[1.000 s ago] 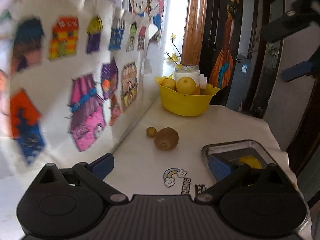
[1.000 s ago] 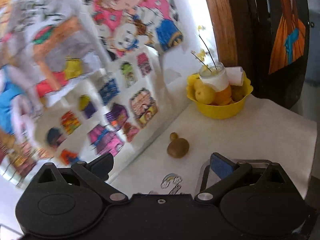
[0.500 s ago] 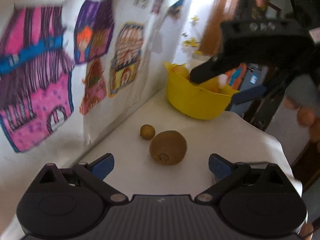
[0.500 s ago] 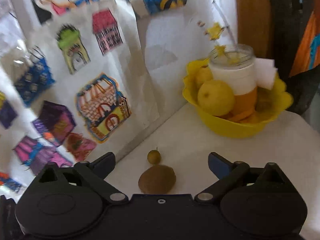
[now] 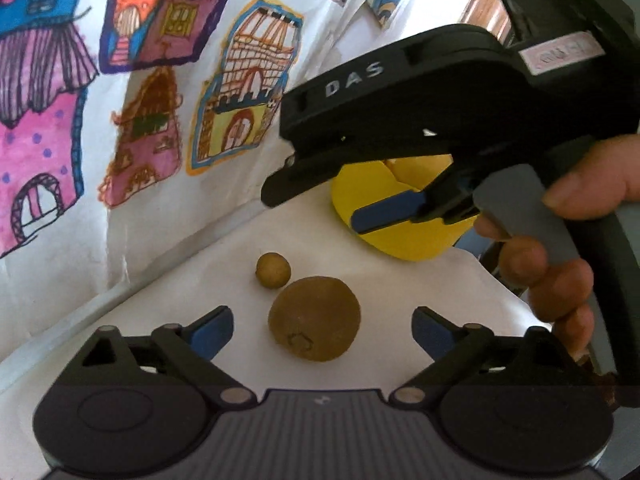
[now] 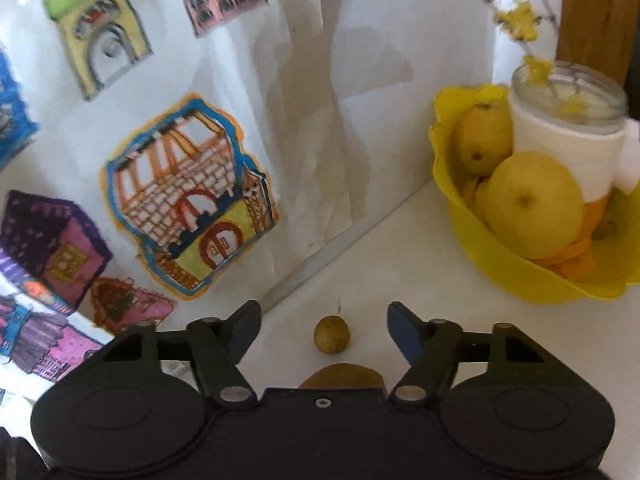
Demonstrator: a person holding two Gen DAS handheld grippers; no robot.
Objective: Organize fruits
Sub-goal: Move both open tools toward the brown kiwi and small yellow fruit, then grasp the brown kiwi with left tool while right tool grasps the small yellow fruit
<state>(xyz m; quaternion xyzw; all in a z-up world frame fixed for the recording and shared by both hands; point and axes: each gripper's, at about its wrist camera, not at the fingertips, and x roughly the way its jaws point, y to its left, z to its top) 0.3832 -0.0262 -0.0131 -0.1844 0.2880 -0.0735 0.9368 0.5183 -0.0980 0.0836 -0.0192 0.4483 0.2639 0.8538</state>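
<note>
Brown kiwi sits btwn left gripper jaws, closing w/o contact; right gripper jaws closing round small fruit, untouched; centre both before squeezing.

Two loose fruits lay on the table: one kiwi and one small round fruit. One yellow bowl stood there, with at least two pears showing in it, a big one in front and a smaller one behind; other fruit in it was too hidden to count. One jar stood in the bowl. Two grippers were in view, the left and the right. One hand showed. The paper houses on the wall ran past the edges, so no full count.
</note>
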